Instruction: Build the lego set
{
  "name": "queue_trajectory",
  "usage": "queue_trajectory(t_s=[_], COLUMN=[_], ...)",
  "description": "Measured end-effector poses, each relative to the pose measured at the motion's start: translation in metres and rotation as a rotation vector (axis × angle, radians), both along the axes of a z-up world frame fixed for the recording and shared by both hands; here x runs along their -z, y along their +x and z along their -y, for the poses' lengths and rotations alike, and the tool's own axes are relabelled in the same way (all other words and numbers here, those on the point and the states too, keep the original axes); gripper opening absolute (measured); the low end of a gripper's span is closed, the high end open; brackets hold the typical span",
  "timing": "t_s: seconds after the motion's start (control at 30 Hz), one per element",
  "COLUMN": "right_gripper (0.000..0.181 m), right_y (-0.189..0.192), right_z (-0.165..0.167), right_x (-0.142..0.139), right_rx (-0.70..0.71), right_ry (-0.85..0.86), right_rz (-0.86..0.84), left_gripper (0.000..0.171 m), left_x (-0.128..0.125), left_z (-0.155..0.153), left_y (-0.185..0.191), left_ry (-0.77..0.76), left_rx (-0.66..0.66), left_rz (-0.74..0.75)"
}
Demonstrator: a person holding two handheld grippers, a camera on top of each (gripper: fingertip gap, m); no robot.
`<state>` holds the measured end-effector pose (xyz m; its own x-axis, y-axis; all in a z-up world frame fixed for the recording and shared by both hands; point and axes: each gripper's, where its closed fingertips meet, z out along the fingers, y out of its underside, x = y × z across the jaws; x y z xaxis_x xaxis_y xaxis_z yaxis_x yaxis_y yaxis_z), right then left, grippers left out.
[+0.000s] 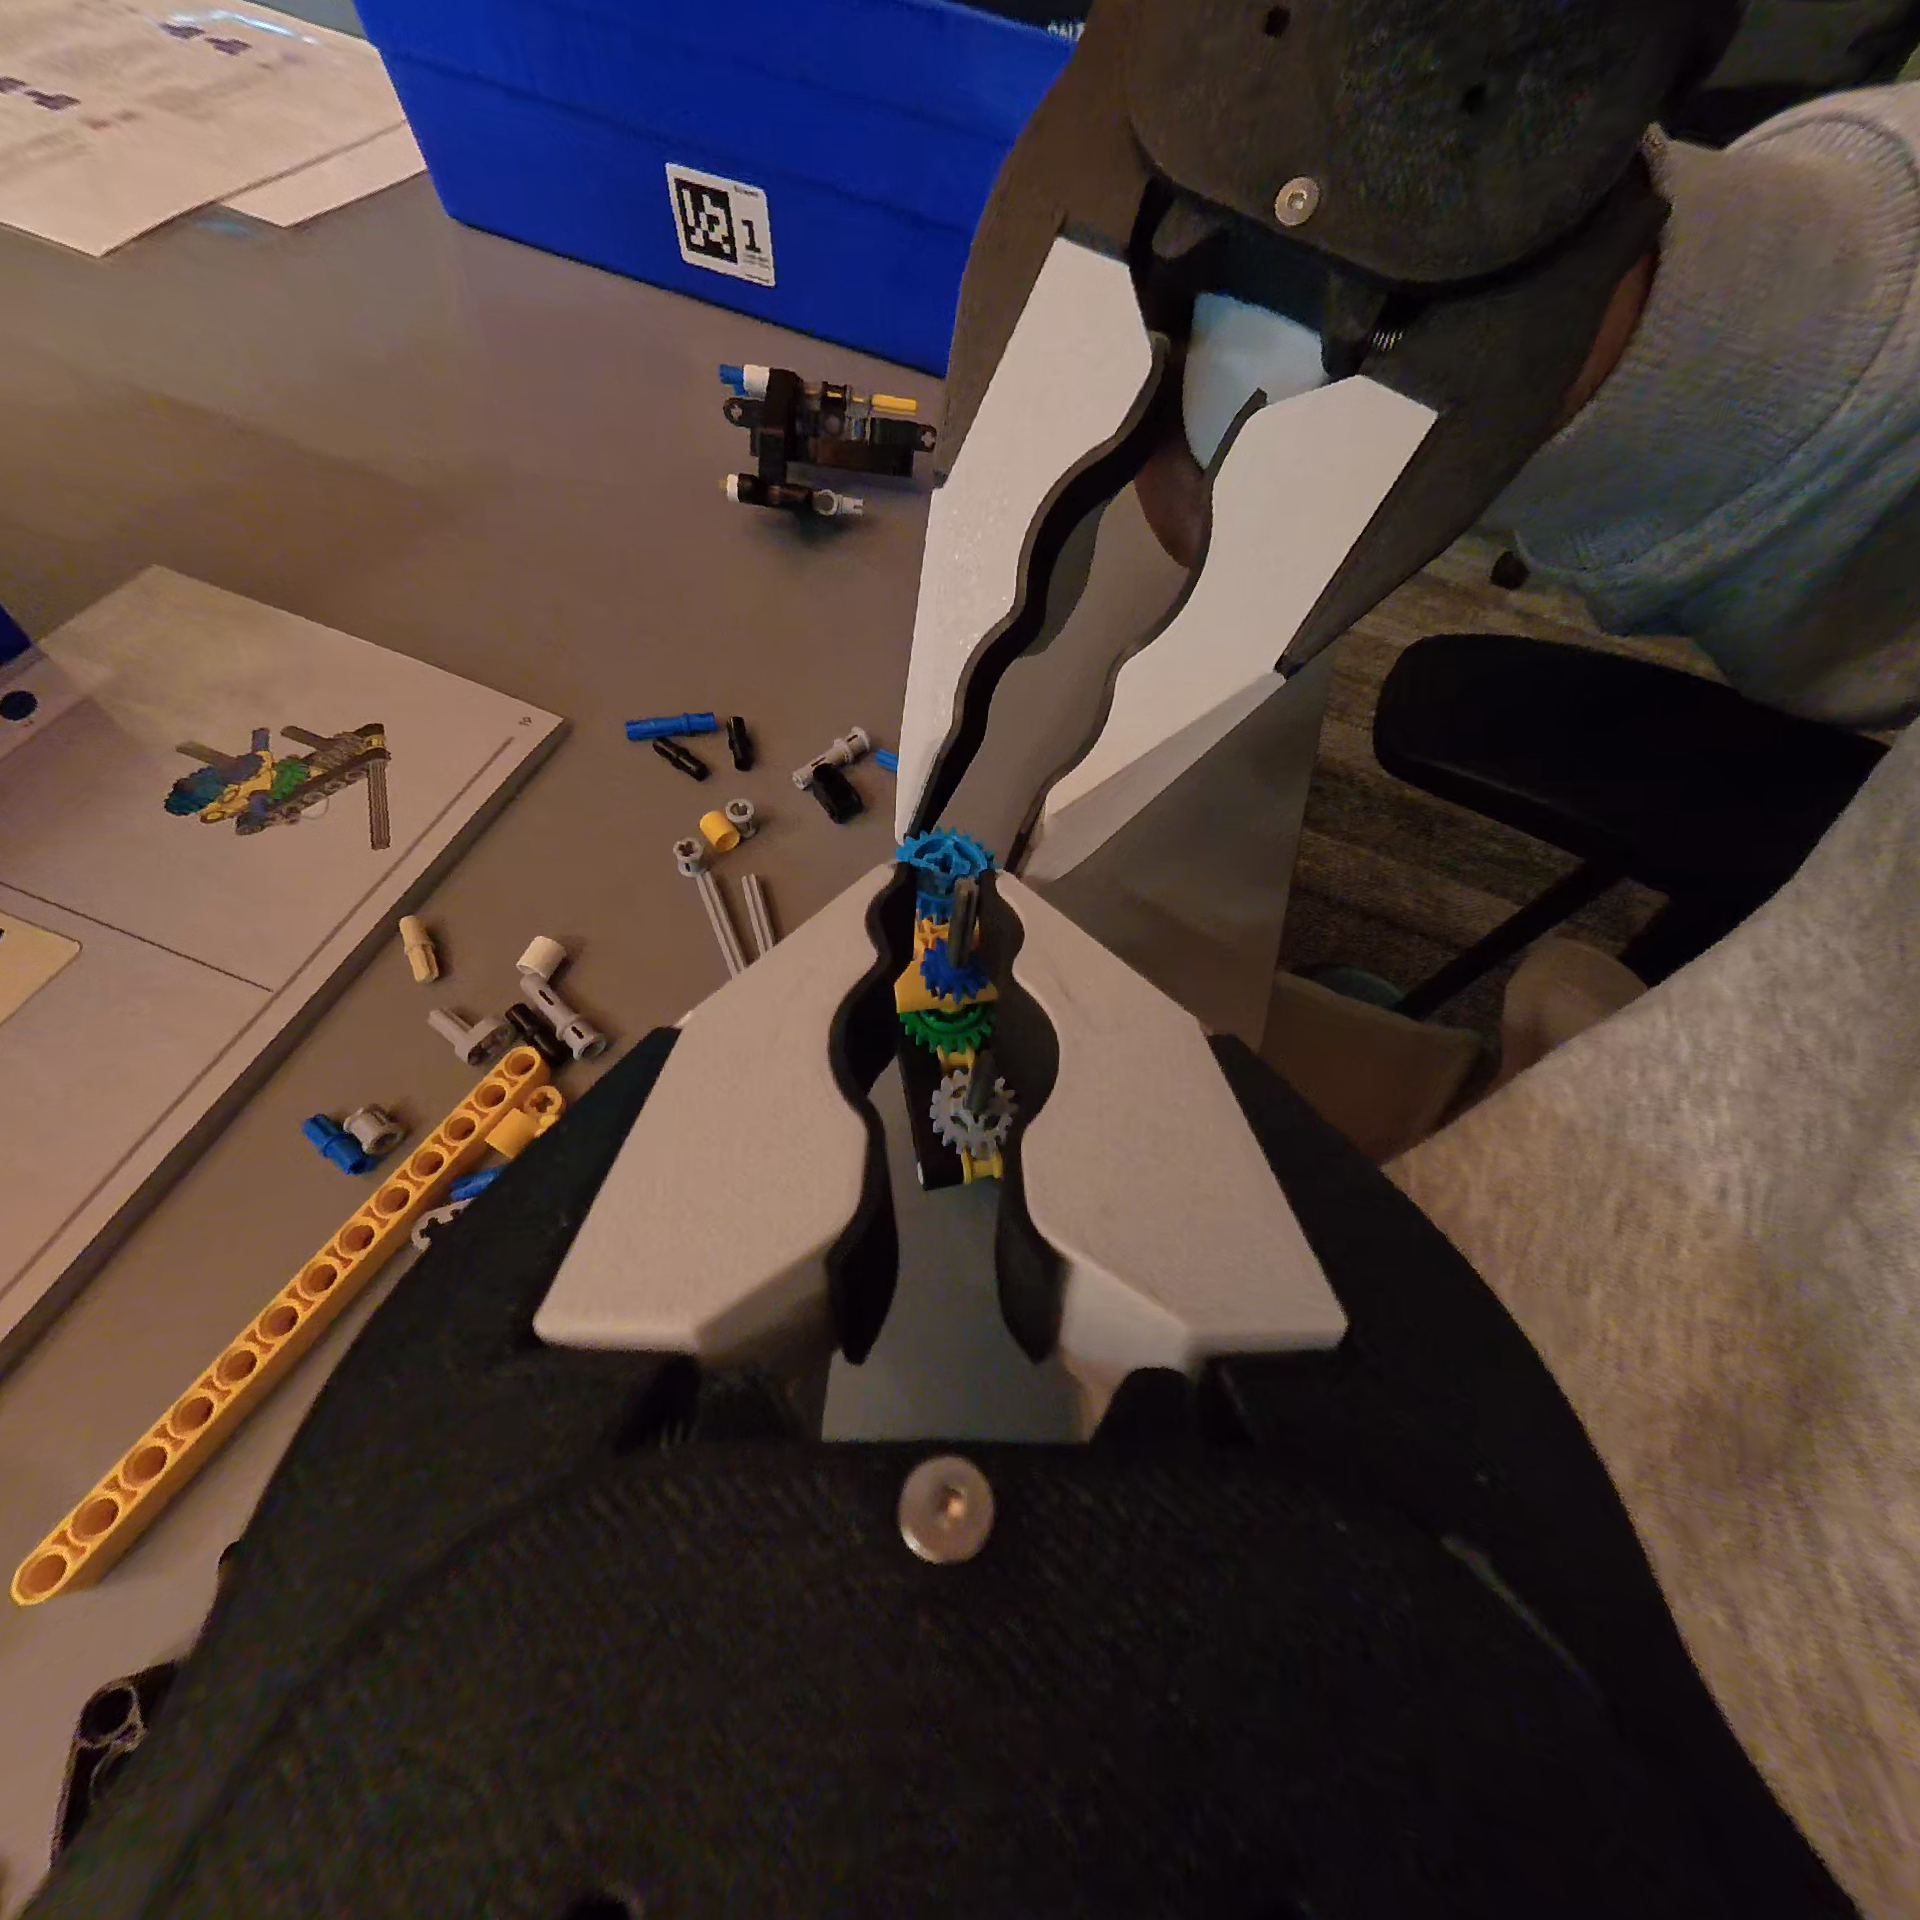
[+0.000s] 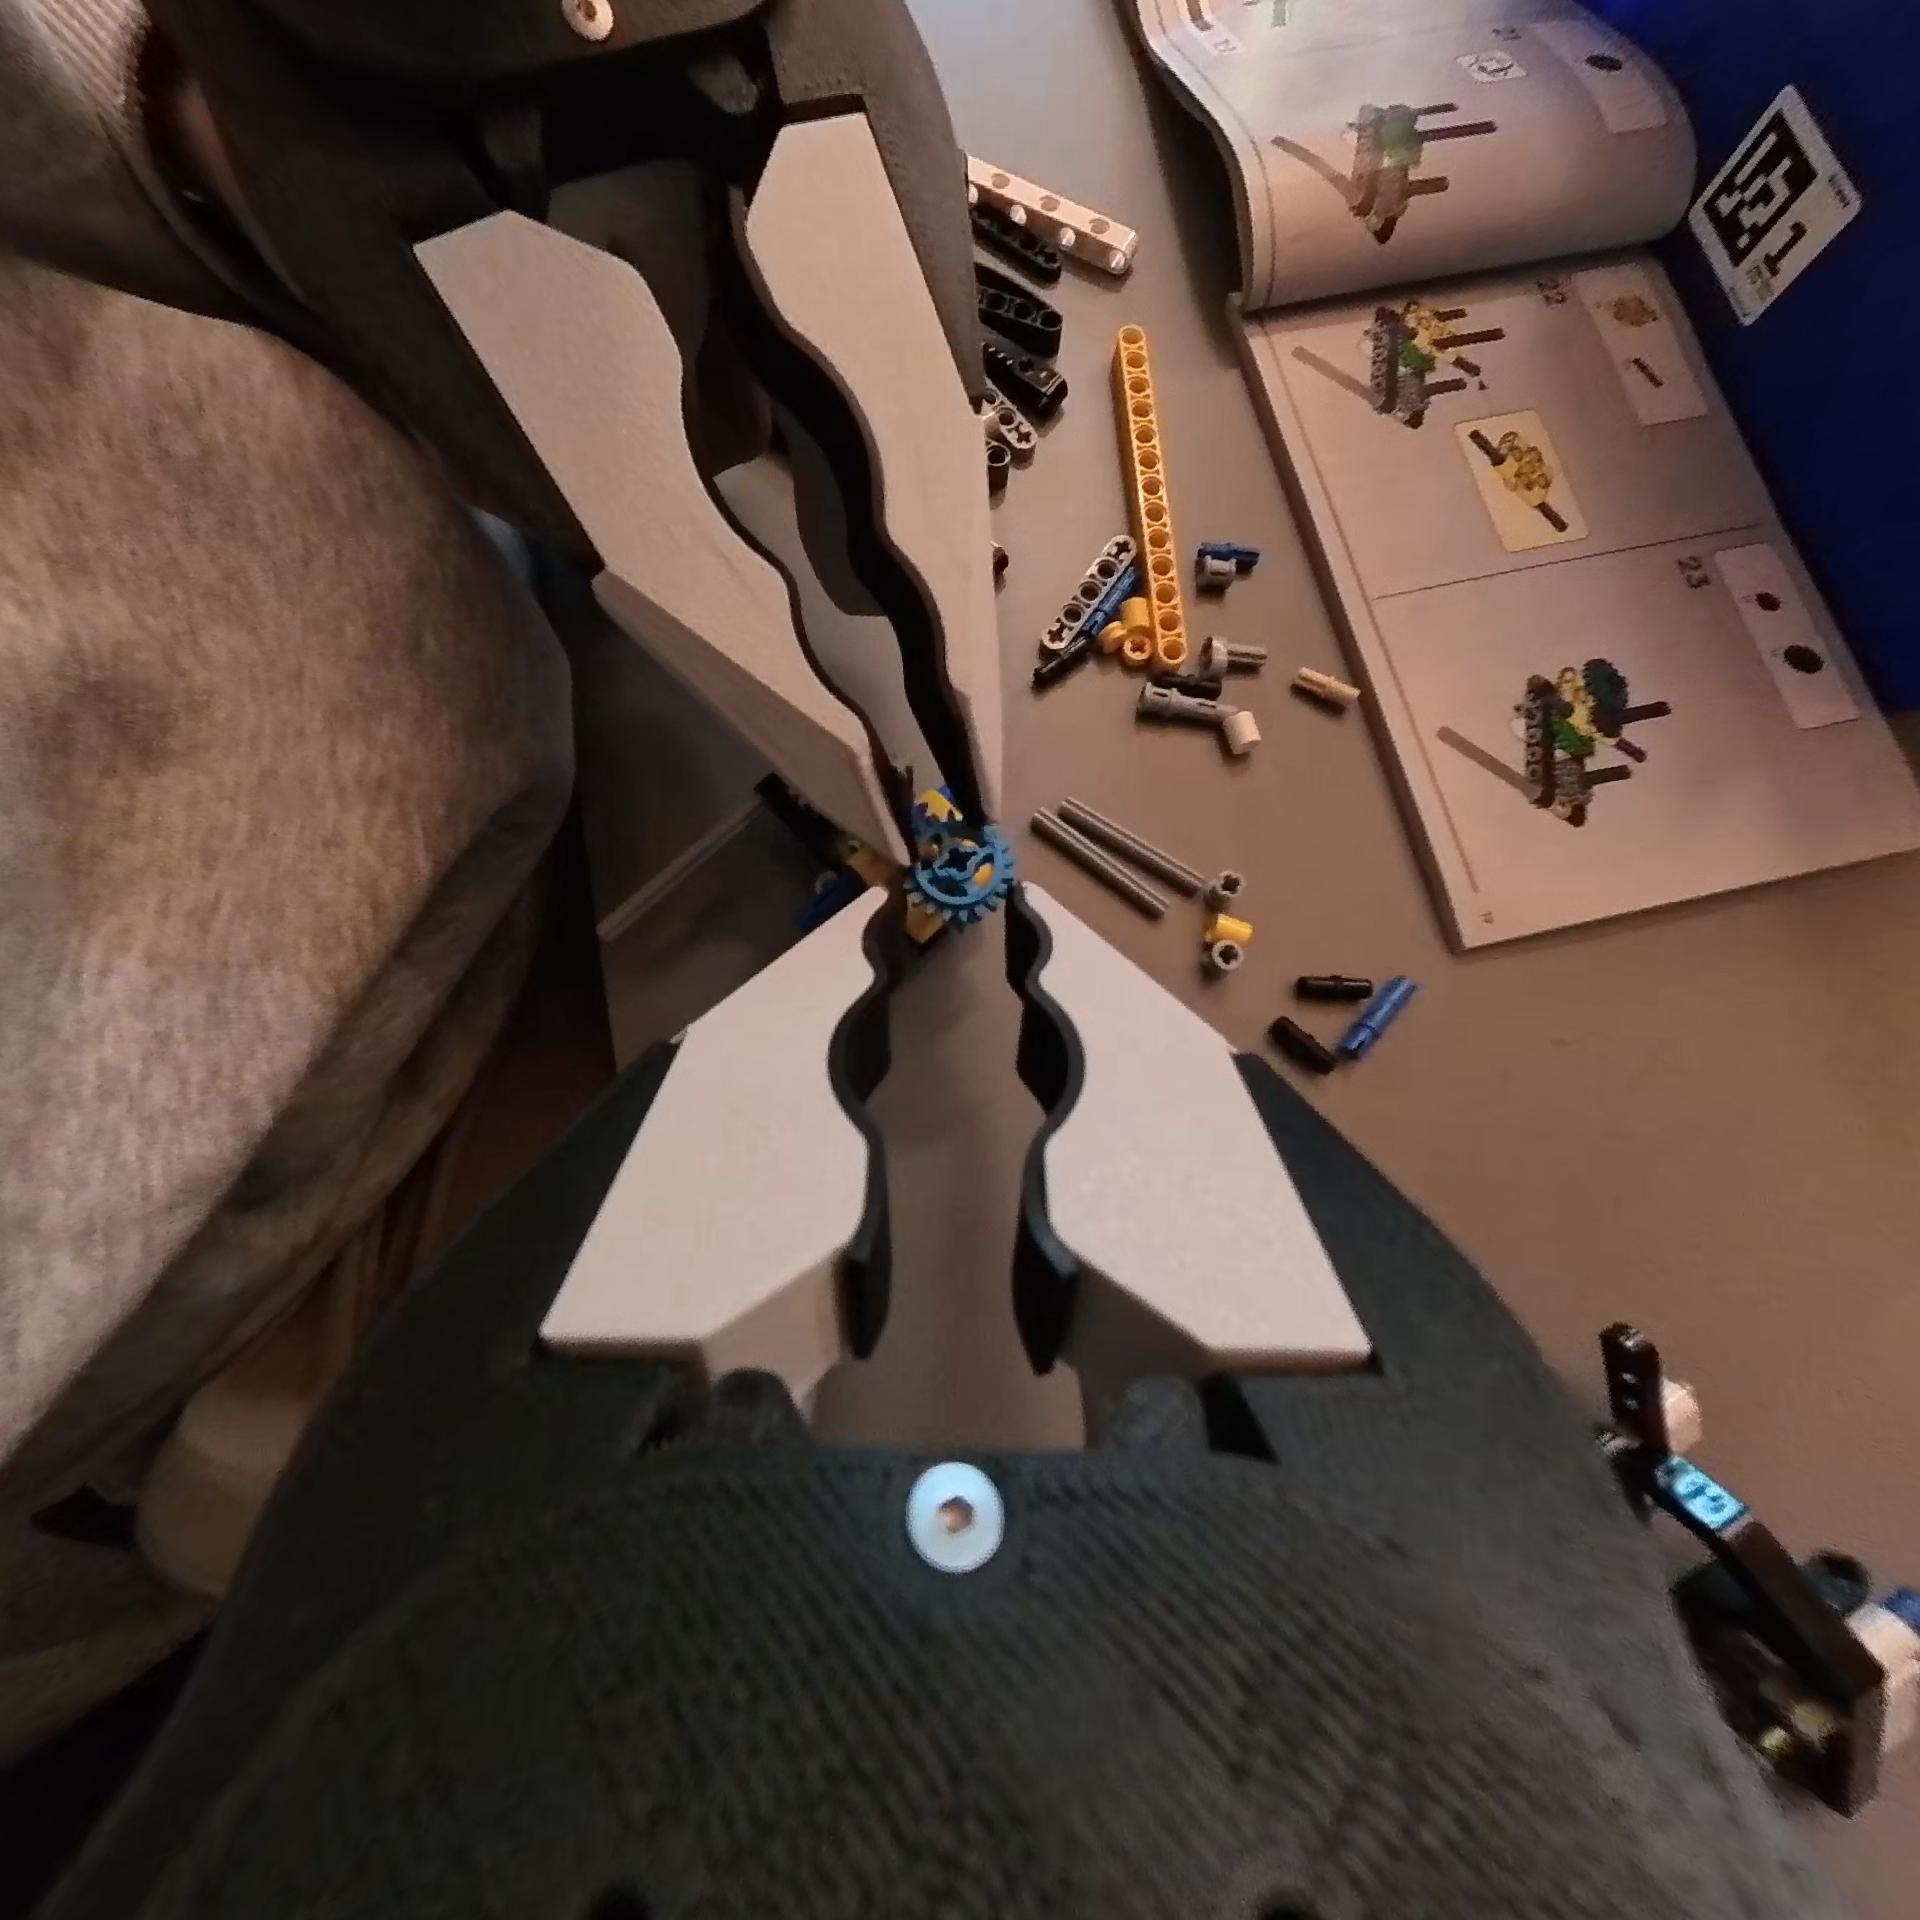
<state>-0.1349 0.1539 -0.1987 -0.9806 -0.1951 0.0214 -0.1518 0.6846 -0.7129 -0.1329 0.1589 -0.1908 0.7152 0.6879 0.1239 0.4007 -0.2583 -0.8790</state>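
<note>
While both clamp the gear assembly [image 1: 951,1023], green gear [image 1: 940,1023] only between left hand-held gripper [image 1: 940,894] fingers.

My grey-padded black left claw [image 1: 940,883] grips blue, green, grey gears [image 1: 951,997]; long yellow beam [image 1: 301,1309]; blue bin [image 1: 665,135].

Both views were dim and warm-toned, with soft shadows under the loose parts on the grey table [image 1: 312,436]. Wide-angle bending curved the edges. The sweater sleeve [image 2: 229,675] was blurred, and pale glare washed the instruction booklet [image 2: 1455,125]
</note>
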Motion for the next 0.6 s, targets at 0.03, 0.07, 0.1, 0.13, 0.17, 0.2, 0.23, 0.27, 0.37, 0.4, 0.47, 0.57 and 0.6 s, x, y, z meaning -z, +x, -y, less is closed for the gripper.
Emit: queue_trajectory(t_s=[0.03,0.07,0.1,0.13,0.17,0.2,0.23,0.27,0.37,0.4,0.47,0.57,0.6], right_gripper=[0.018,0.018,0.018,0.018,0.018,0.018,0.018,0.018,0.018,0.018,0.018,0.018,0.018], right_y=[-0.0001,-0.0001,0.0001,0.0003,0.0003,0.0004,0.0004,0.0004,0.0006,0.0006,0.0007,0.0007,0.0009], right_z=[0.0000,0.0000,-0.0002,-0.0003,-0.0002,-0.0001,-0.0001,-0.0001,-0.0001,-0.0002,-0.0002,-0.0002,-0.0002], right_x=[0.0003,0.0006,0.0010,0.0014,0.0016,0.0018,0.0019,0.0022,0.0031,0.0035,0.0044,0.0057,0.0059], right_rx=[0.003,0.005,0.007,0.008,0.010,0.011,0.012,0.012,0.010,0.009,0.008,0.009,0.008], right_ry=[-0.003,-0.006,-0.008,-0.009,-0.011,-0.013,-0.014,-0.013,-0.010,-0.009,-0.005,-0.002,-0.001], right_rz=[0.005,0.008,0.009,0.011,0.011,0.010,0.008,0.008,0.003,0.001,0.001,0.001,0.001], left_gripper=[0.011,0.011,0.011,0.011,0.010,0.011,0.011,0.011,0.011,0.011,0.011,0.011,0.011], left_x=[0.0003,0.0006,0.0009,0.0010,0.0013,0.0014,0.0017,0.0018,0.0027,0.0032,0.0041,0.0053,0.0054], left_z=[0.0000,-0.0001,-0.0002,-0.0002,-0.0002,-0.0002,-0.0001,-0.0002,-0.0002,-0.0001,-0.0001,-0.0001,-0.0002], left_y=[-0.0001,0.0000,0.0002,0.0005,0.0005,0.0005,0.0006,0.0006,0.0008,0.0009,0.0009,0.0011,0.0012], left_ry=[-0.001,-0.004,-0.005,-0.006,-0.007,-0.007,-0.009,-0.009,-0.013,-0.014,-0.018,-0.022,-0.022], left_rx=[-0.001,-0.001,-0.001,-0.001,-0.002,-0.002,-0.002,-0.002,-0.002,-0.003,-0.003,-0.004,-0.004], left_rz=[0.002,0.002,0.003,0.003,0.005,0.005,0.006,0.007,0.009,0.010,0.012,0.015,0.015])
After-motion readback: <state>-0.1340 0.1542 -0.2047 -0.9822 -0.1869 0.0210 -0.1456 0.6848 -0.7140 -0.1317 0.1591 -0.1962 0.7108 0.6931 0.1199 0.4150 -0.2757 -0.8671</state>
